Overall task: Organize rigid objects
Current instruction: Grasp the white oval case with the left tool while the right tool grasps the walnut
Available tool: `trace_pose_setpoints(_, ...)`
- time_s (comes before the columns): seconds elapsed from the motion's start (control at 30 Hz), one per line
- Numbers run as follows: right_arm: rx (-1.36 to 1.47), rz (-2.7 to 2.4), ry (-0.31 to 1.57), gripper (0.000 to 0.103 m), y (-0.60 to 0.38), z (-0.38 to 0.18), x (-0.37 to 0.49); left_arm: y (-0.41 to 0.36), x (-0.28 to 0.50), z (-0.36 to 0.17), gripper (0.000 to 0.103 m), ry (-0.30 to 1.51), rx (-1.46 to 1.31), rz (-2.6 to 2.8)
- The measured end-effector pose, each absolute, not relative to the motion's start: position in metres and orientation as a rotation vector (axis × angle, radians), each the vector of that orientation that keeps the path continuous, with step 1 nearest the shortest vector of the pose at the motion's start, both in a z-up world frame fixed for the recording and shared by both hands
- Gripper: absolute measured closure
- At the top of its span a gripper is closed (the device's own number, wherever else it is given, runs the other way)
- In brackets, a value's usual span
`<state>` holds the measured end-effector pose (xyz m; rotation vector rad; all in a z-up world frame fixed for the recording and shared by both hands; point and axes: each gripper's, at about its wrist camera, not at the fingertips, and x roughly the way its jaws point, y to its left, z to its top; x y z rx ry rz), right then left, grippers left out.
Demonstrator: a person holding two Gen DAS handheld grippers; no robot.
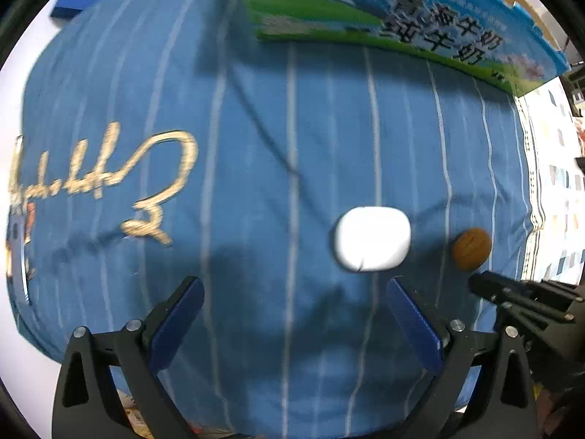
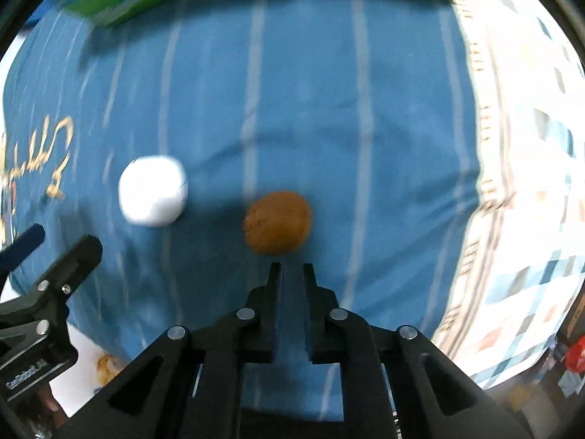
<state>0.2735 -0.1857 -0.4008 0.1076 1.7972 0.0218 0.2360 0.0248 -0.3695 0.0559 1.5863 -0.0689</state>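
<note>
The left gripper [image 1: 294, 292] has its blue-padded fingers [image 1: 179, 314] spread wide and released, gripping nothing; in its wrist view a white rounded case [image 1: 373, 238] lies on the blue striped cloth [image 1: 256, 128] just past the fingertips, toward one o'clock and nearest the right-hand finger, though motion blur hides whether the two touch. A brown walnut [image 1: 471, 248] sits at three o'clock of the case, close by but apart from it. The right gripper [image 2: 292, 267] has its black fingers [image 2: 275, 281] drawn nearly together, only a narrow slit of cloth showing between them, and they grasp nothing. In the right wrist view the walnut [image 2: 278, 221] lies just beyond the tips at twelve o'clock, not touching, and the white case [image 2: 153, 190] rests at ten o'clock from it. A blue and green milk carton box [image 1: 402, 25] stands across the far edge of the cloth, at twelve to one o'clock.
</note>
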Motion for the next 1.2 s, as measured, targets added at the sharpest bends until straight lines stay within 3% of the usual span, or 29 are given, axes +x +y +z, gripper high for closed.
trace_pose_setpoints(0.33, 0.294, 0.03, 1.78, 0.092, -0.233, -0.389, 0.27, -0.022, 0.249, -0.413, 0.003, 1.679, -0.033, -0.187)
trace_pose_setpoints(0.4, 0.325, 0.039, 1.773, 0.085, -0.247, -0.385, 0.275, -0.033, 0.251, -0.418, 0.022, 1.667, -0.008, -0.193)
trace_pose_setpoints(0.47, 0.354, 0.045, 1.766, 0.073, -0.255, -0.38, 0.284, -0.041, 0.255, -0.421, 0.031, 1.658, 0.032, -0.182)
trace_pose_setpoints(0.57, 0.357, 0.058, 1.777, 0.071, -0.264, -0.373, 0.301, -0.043, 0.258, -0.421, 0.049, 1.622, 0.087, -0.168)
trace_pose_setpoints(0.63, 0.358, 0.065, 1.794, 0.071, -0.256, -0.378, 0.302, -0.035, 0.26, -0.416, 0.049, 1.612, 0.077, -0.158)
trace_pose_setpoints(0.77, 0.405, 0.068, 1.814, 0.056, -0.242, -0.405, 0.294, -0.019, 0.261, -0.415, 0.049, 1.619, 0.033, -0.145)
trace_pose_setpoints(1.0, 0.399, 0.028, 1.823, 0.056, -0.23, -0.422, 0.296, -0.019, 0.259, -0.417, 0.049, 1.624, 0.044, -0.13)
trace_pose_setpoints(1.07, 0.367, 0.008, 1.811, 0.067, -0.219, -0.424, 0.299, -0.027, 0.268, -0.416, 0.049, 1.629, 0.043, -0.124)
trace_pose_setpoints(1.2, 0.331, 0.012, 1.807, 0.067, -0.214, -0.421, 0.3, -0.028, 0.273, -0.416, 0.049, 1.635, 0.035, -0.118)
